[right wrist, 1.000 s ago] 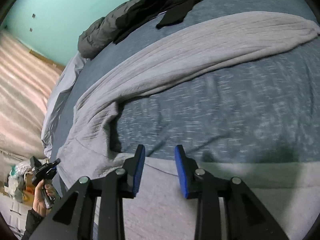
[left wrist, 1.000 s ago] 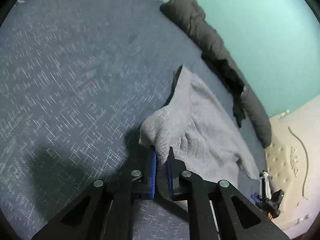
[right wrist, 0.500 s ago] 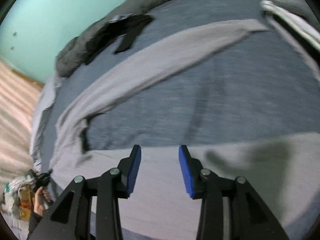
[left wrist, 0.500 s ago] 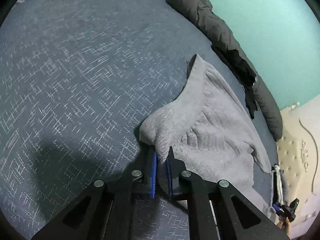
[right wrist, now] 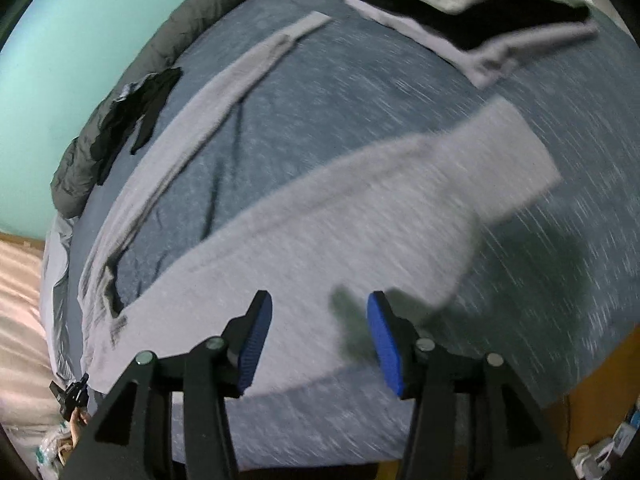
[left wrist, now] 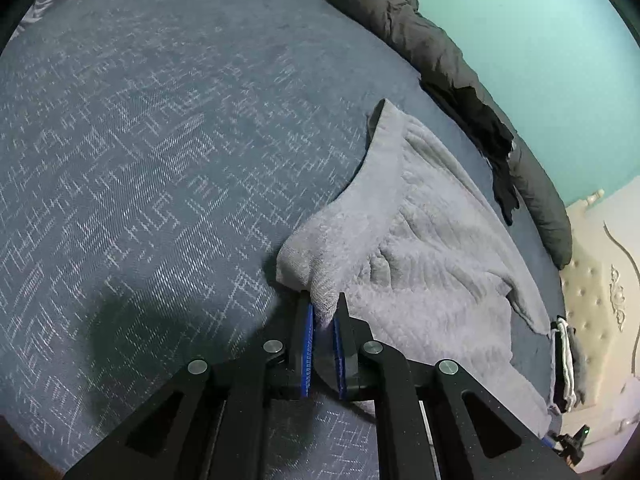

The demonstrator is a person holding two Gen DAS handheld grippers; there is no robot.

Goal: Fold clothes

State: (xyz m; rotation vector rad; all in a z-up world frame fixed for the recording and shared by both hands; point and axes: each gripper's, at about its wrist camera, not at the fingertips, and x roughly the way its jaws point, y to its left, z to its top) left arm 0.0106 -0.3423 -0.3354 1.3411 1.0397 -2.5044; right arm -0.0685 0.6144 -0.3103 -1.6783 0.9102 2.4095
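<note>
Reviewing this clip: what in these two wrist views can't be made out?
- Left wrist: the grey trousers edge inside the left gripper is hidden by its fingers.
- Right wrist: motion blur smears the cloth under the opening, empty right gripper.
- Right wrist: folded clothes cut off by the top edge.

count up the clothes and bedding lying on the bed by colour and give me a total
Grey: 1, the grey sweater
Black: 1, the black garment
Dark grey: 1, the rolled duvet
Black and white: 1, the folded stack
Total: 4
</note>
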